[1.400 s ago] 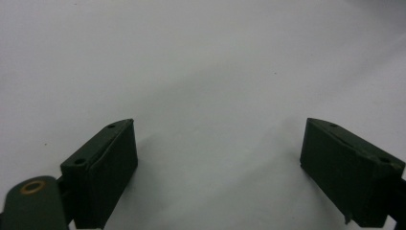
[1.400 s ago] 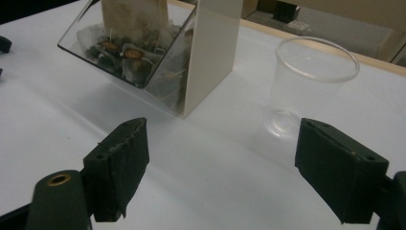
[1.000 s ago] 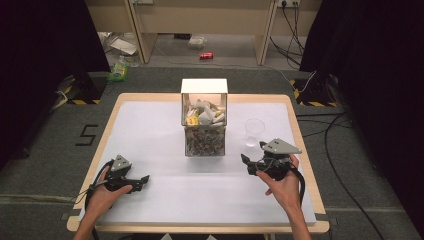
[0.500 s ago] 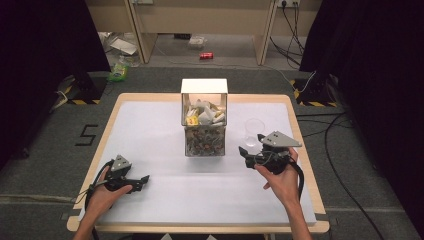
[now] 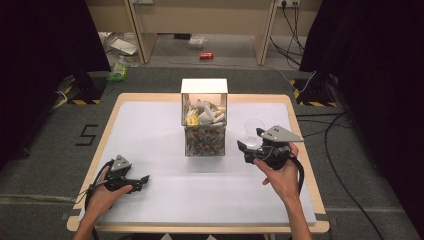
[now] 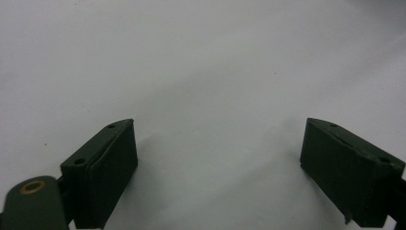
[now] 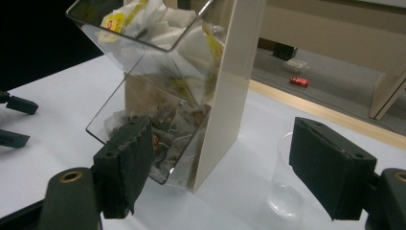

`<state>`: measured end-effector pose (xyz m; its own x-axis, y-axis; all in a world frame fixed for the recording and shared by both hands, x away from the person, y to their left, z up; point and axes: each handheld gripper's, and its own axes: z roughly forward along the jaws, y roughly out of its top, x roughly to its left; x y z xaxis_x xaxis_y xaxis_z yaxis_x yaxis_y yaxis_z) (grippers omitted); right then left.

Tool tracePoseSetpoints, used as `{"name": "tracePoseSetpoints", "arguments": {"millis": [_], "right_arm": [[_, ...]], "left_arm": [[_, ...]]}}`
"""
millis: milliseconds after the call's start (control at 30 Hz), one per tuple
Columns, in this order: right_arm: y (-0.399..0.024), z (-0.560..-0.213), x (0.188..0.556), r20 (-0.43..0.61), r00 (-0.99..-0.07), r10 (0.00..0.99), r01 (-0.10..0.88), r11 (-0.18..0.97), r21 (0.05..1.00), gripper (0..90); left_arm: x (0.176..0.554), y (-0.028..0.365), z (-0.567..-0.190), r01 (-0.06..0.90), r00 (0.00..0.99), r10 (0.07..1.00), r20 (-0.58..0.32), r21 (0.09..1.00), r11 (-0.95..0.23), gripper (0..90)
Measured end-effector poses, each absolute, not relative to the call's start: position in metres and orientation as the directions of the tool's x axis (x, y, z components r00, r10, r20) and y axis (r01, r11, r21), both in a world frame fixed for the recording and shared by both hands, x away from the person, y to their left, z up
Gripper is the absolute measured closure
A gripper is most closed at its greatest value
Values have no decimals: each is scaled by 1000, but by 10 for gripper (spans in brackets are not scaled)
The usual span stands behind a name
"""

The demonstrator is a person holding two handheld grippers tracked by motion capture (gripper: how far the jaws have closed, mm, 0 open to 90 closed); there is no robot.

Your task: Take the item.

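Note:
A clear two-tier dispenser box with a white back stands at the middle of the white table. Its upper bin holds white and yellow sachets and its lower bin holds brown tea bags. A clear plastic cup stands empty just right of the box. My right gripper is open beside the cup and points left at the box. In the right gripper view the cup stands just inside the right jaw. My left gripper lies open on the table near the front left, with only bare table between its jaws.
The table's wooden rim runs close to my right hand. Beyond the far edge the floor holds a red can, a green bag and cables. The other gripper's jaws show at the left of the right gripper view.
My right gripper has moved a little forward, closer to the cup and the box. The left gripper has stayed where it was.

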<state>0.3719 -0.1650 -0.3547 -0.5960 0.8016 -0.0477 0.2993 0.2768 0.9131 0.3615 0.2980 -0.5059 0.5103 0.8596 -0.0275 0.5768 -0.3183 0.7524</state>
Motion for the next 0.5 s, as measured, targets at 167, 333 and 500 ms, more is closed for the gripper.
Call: {"name": "tracePoseSetpoints", "arguments": {"millis": [167,333,500], "right_arm": [[-162,-348,372,-52,-600,798,283,272,920,253],[-159,-343,373,-55,-605,794,268,268,926,262],[-154,-340,374,-60,-613,788,255,269,929,273]], "left_arm": [[361,298,-506,577,510,860,-27,752,-319,116],[361,298,-506,577,510,860,-26,752,-319,116],[361,298,-506,577,510,860,-27,752,-319,116]]}}
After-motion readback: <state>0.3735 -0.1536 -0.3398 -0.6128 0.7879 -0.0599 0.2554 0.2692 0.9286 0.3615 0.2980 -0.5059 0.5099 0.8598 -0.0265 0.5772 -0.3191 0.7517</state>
